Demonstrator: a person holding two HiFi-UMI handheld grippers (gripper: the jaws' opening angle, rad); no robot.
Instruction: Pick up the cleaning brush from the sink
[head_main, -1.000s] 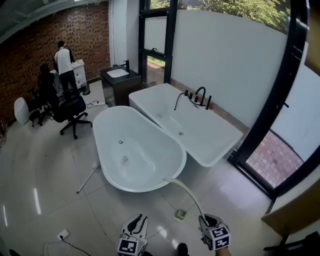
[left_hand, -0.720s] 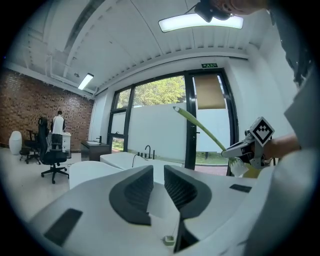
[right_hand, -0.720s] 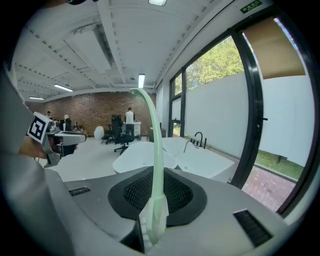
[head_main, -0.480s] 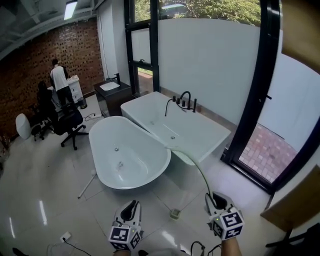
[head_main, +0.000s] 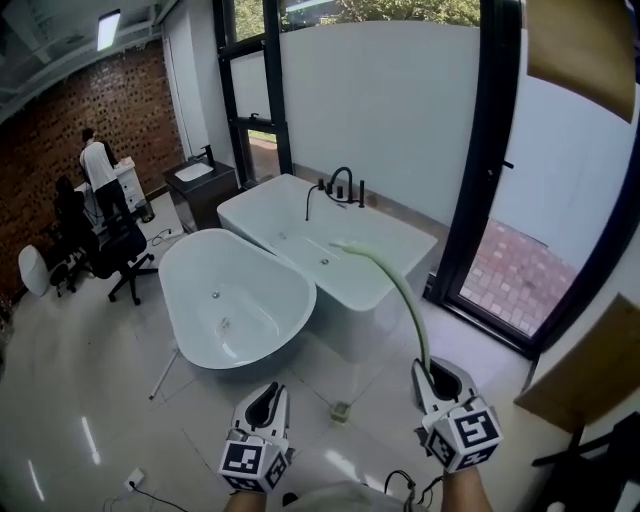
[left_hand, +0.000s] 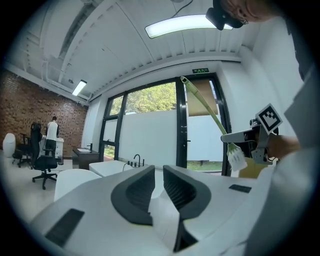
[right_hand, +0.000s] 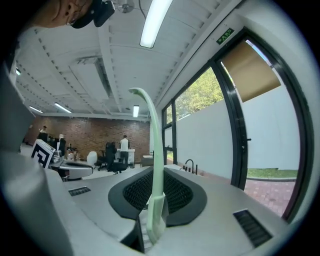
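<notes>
The cleaning brush (head_main: 400, 290) is pale green with a long curved handle. My right gripper (head_main: 436, 380) is shut on it near the brush end, and the handle arcs up and away over the tubs. In the right gripper view the handle (right_hand: 156, 150) rises from between the jaws. The left gripper view shows the white bristles (left_hand: 236, 157) hanging under the right gripper (left_hand: 250, 137). My left gripper (head_main: 268, 400) is level beside it at the bottom left, jaws together, holding nothing (left_hand: 159, 175).
An oval white bathtub (head_main: 180, 290) and a rectangular one (head_main: 400, 240) with a black tap stand ahead. A dark cabinet with a sink (head_main: 190, 172) is behind them. A person (head_main: 97, 165) and office chairs (head_main: 120, 250) are far left. A glass door (head_main: 520, 270) is at right.
Both grippers have risen and moved away from the tubs. The brush has come up with the right gripper, and its handle now stands higher over the rectangular tub.
</notes>
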